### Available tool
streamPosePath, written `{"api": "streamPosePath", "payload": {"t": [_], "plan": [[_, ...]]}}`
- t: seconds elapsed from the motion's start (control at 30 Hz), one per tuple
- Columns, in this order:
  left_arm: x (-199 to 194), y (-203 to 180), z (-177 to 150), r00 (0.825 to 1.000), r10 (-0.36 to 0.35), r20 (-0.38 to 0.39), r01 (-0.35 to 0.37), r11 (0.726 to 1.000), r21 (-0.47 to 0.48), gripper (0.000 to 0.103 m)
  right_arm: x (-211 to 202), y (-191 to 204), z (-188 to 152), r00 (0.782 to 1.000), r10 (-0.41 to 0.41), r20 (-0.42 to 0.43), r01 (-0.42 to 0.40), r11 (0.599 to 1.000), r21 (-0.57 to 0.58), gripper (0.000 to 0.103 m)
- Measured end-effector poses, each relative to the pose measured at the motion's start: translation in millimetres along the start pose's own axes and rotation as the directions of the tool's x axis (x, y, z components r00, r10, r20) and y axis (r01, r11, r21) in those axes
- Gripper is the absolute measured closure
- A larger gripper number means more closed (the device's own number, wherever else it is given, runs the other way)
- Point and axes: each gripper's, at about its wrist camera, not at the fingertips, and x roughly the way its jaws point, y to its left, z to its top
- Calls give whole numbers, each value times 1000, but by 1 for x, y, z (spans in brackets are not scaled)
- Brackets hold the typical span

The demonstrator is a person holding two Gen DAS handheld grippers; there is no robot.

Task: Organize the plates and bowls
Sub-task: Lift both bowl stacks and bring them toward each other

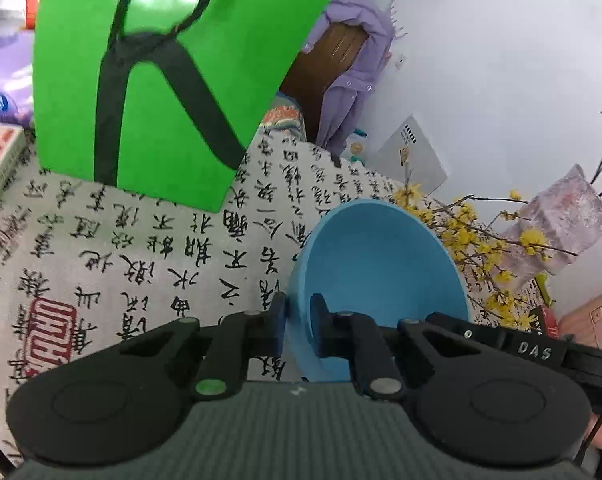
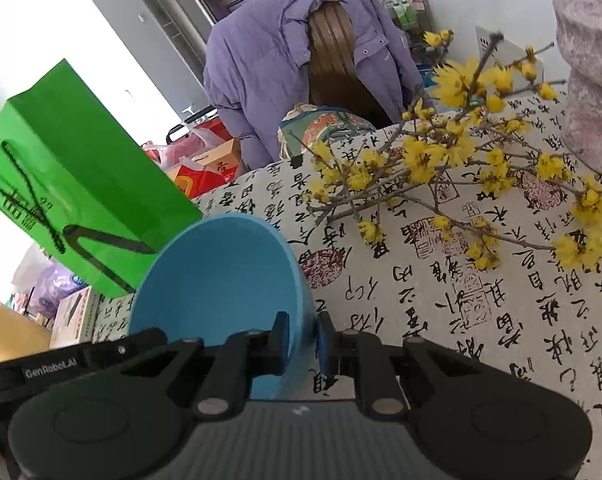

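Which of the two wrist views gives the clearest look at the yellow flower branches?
The right wrist view: the yellow flower branches spread large and sharp across the tablecloth. The left wrist view shows them smaller, at the right behind the blue bowl.

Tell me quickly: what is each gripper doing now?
Left gripper: shut on the bowl rim.
Right gripper: shut on the opposite rim of the bowl.
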Motion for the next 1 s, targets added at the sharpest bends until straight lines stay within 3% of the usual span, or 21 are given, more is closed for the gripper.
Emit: {"api": "streamPosePath", "payload": {"t": [0.23, 0.57, 0.7, 1.0], "plan": [[-50, -32, -15, 999, 35, -1, -34, 996, 77, 90, -47, 11, -10, 1000, 3, 16, -2, 1000, -31, 93], [-173, -86, -55, 997, 68, 48, -74, 986, 148, 90, -160, 37, -48, 998, 55, 28, -52, 994, -98, 94], [-231, -101, -84, 995, 44, 95, -60, 984, 165, 89, -212, 49, -73, 994, 93, 49, -86, 988, -128, 94], [-321, -109, -165, 986, 34, 166, -61, 986, 157, 90, -302, 67, -150, 987, 148, 67, -133, 972, -195, 93]]}}
